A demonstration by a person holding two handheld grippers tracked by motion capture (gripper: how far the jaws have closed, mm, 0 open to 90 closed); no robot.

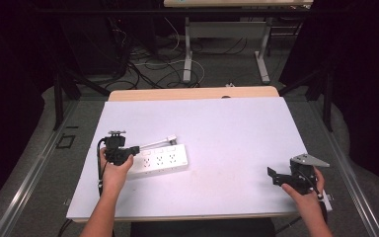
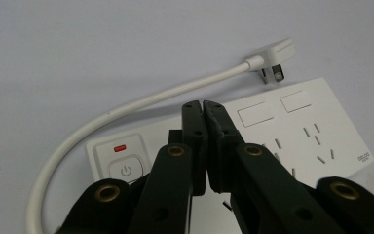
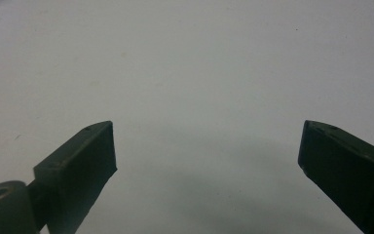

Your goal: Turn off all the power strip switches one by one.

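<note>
High view: power strip (image 1: pixel 159 160) lies flat on the left of the tabletop (image 1: pixel 227 128), left tool (image 1: pixel 120 152) poised over its switch end. Left gripper view: jaws clenched, nothing grasped; switch (image 2: pixel 125 170) probably next, plug (image 2: pixel 274 57) loose. Right gripper view: right tool (image 3: pixel 207 146) released, idle.

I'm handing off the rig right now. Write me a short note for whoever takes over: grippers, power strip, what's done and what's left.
Left gripper: jaws shut with nothing between them, tips over the power strip near its power button.
Right gripper: jaws wide open, nothing between them, over bare table at the near right, far from the strip.
Strip: flat on the table's left, socket face up, small red indicator above the button. Its white cord curves round the far side; the plug lies loose on the table, not plugged in.
Done: cannot tell whether the button has been pressed.
Left: probably the button or the plug; check first.
</note>
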